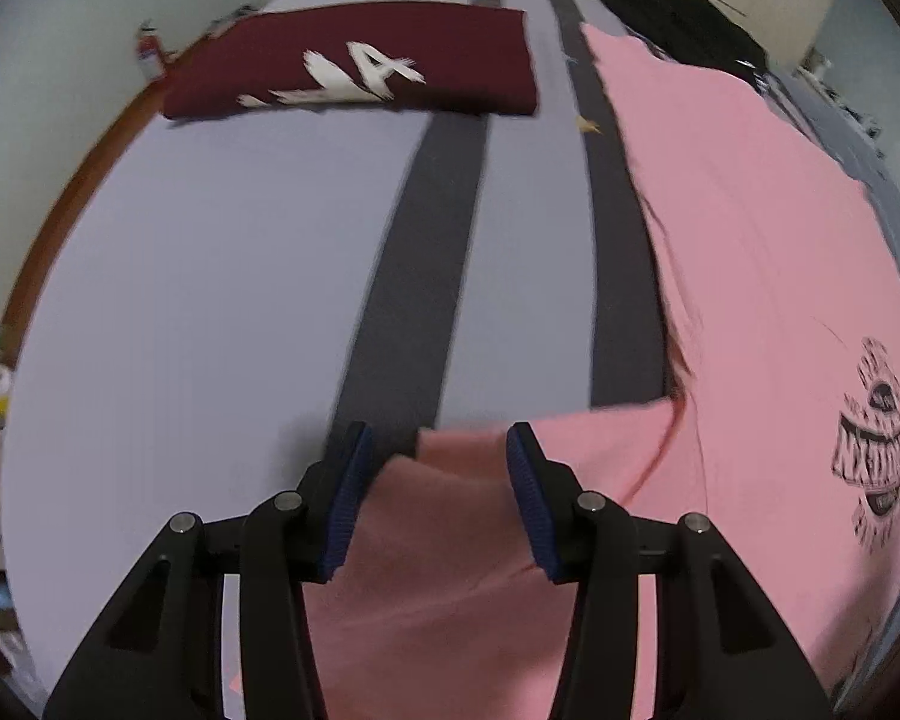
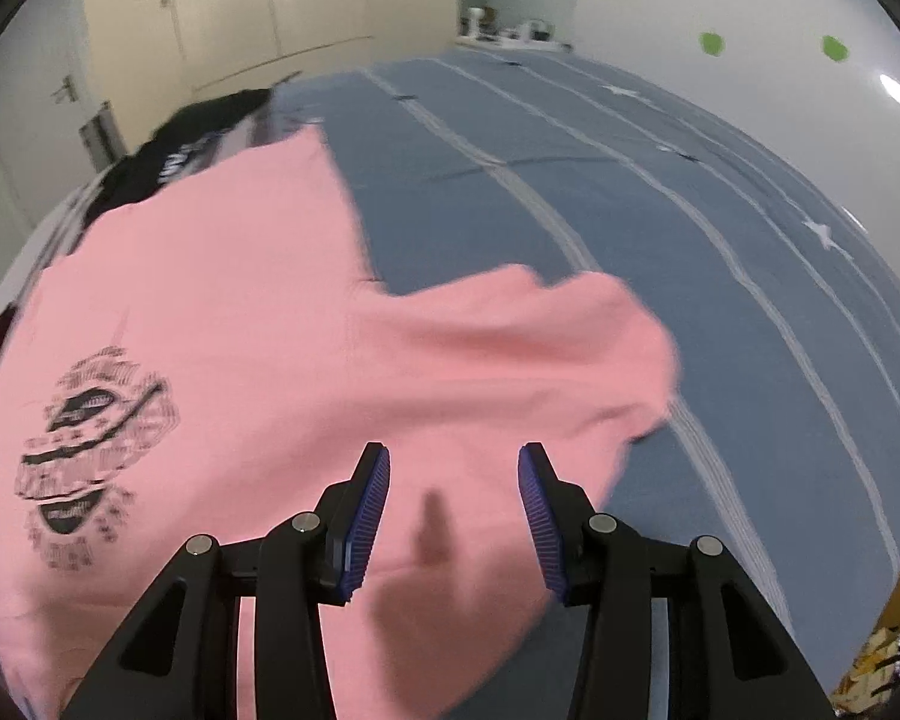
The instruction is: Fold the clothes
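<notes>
A pink T-shirt [image 1: 750, 252] with a black printed emblem [image 1: 876, 444] lies spread on the bed, front up. My left gripper [image 1: 441, 438] is open above its left sleeve [image 1: 462, 516], whose edge shows between the blue pads. In the right wrist view the same pink T-shirt [image 2: 240, 312] fills the left and centre, with its emblem [image 2: 84, 450] at the left. My right gripper [image 2: 453, 462] is open over the cloth near the right sleeve [image 2: 570, 336], and nothing is pinched between its pads.
A folded maroon shirt [image 1: 360, 66] with white lettering lies at the bed's far left. Black clothes [image 1: 678, 18] [image 2: 198, 138] are heaped beyond the pink shirt. The bed cover is grey-blue with dark stripes [image 1: 414, 276]. Cupboards [image 2: 258, 6] and a wall stand behind.
</notes>
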